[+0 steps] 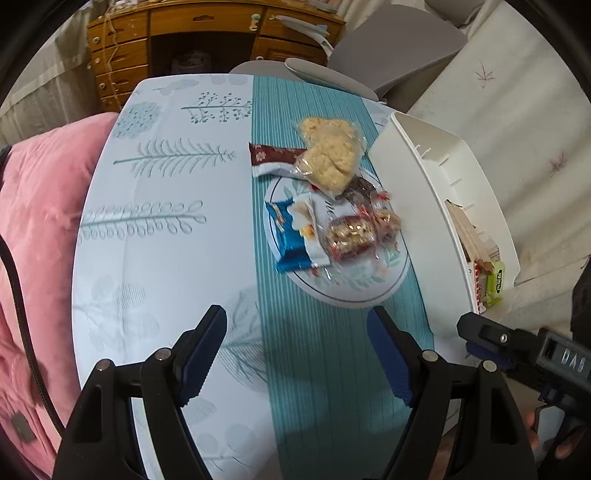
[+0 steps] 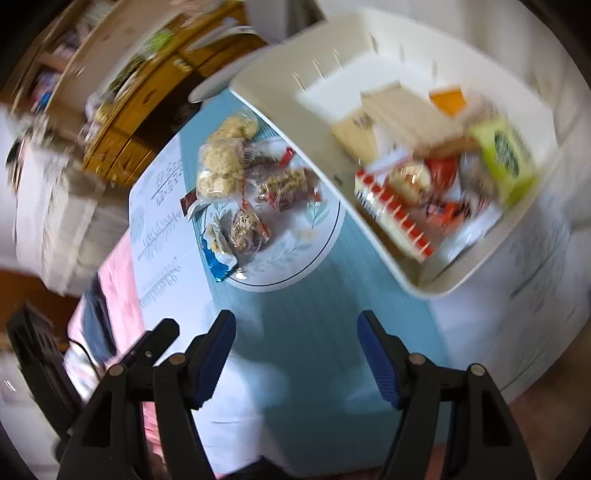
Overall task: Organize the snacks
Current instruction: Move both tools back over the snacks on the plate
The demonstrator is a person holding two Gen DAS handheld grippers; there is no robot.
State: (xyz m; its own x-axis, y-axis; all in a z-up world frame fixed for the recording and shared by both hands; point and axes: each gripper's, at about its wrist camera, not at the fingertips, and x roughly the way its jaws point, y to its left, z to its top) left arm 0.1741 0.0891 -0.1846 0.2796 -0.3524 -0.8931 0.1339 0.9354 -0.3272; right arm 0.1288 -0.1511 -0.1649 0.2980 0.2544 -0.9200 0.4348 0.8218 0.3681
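Observation:
A flowered plate (image 1: pixel 354 288) on the teal runner carries several snacks: two clear bags of puffed rice cake (image 1: pixel 328 155), a blue packet (image 1: pixel 288 236), a white packet (image 1: pixel 314 229) and clear-wrapped nut sweets (image 1: pixel 351 236). A brown wrapper (image 1: pixel 273 158) lies at the plate's far edge. My left gripper (image 1: pixel 295 317) hovers open and empty, near side of the plate. My right gripper (image 2: pixel 295 321) is also open and empty, short of the plate (image 2: pixel 295 258). A white bin (image 2: pixel 280 62) to the right holds a green packet (image 2: pixel 506 158) and a red-and-white box (image 2: pixel 391 214). The right wrist view is blurred.
The table has a leaf-print cloth (image 1: pixel 159 229) and a teal runner (image 1: pixel 332 369). A pink quilt (image 1: pixel 48 206) lies to the left. A wooden desk (image 1: pixel 207 33) and a grey chair (image 1: pixel 391 48) stand beyond the table's far end. The white bin (image 1: pixel 413 192) borders the plate's right.

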